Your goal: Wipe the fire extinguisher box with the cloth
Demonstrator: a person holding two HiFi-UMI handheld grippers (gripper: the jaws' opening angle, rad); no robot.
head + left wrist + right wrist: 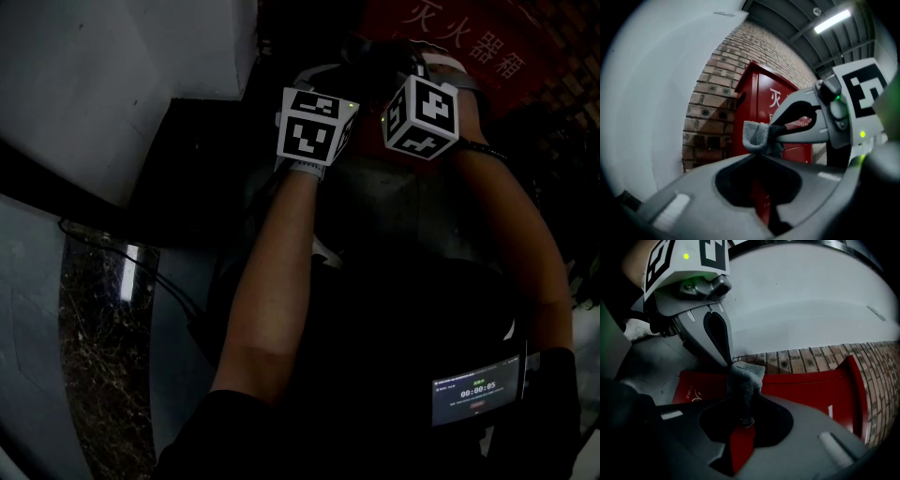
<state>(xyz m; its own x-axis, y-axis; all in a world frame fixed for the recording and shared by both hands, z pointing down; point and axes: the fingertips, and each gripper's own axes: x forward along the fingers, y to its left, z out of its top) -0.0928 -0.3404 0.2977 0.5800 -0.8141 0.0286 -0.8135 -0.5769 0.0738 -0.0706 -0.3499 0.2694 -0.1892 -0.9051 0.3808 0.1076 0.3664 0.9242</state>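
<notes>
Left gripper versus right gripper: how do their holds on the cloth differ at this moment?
The left gripper nips just an edge of the cloth at its shut tips; the right gripper has the cloth hanging down between its jaws. In the head view the left gripper sits slightly lower in frame than the right gripper. Shared: both are shut on the cloth, before the red box.

Head view very dim — gripper views brighter, fisheye-warped, black-cornered, one ceiling strip light (833,21) glaring.

fire extinguisher box (469,42): 灭火器箱, FIRE | screen (475,394): 00:00:05
</notes>
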